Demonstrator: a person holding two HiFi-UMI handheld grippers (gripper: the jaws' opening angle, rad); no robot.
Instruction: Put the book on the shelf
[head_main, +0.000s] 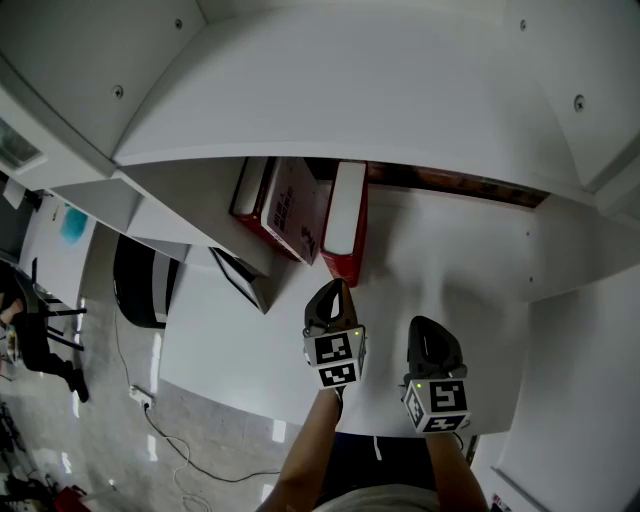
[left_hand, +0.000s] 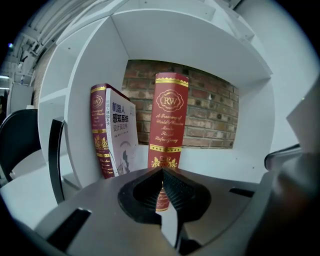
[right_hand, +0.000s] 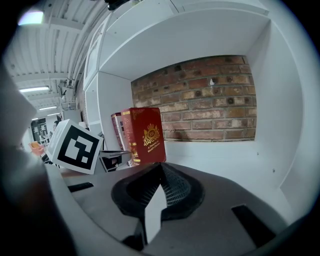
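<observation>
Two books stand in the white shelf bay (head_main: 450, 250). A red book with a gold crest (head_main: 345, 222) (left_hand: 169, 120) (right_hand: 145, 135) stands upright. To its left, a red-and-white book (head_main: 283, 205) (left_hand: 112, 132) leans against the side wall. My left gripper (head_main: 337, 290) (left_hand: 162, 170) is shut and empty. Its tips sit just in front of the red book's lower spine, and I cannot tell if they touch it. My right gripper (head_main: 432, 345) (right_hand: 161, 166) hovers over the bare shelf board to the right. It is also shut with nothing in it.
A brick wall (left_hand: 210, 120) (right_hand: 210, 100) backs the bay. A small dark box-like item (head_main: 240, 275) (right_hand: 114, 160) lies on the board left of the books. A black chair (head_main: 140, 280) (left_hand: 20, 140) stands left of the shelf unit. A cable (head_main: 170, 440) runs across the floor.
</observation>
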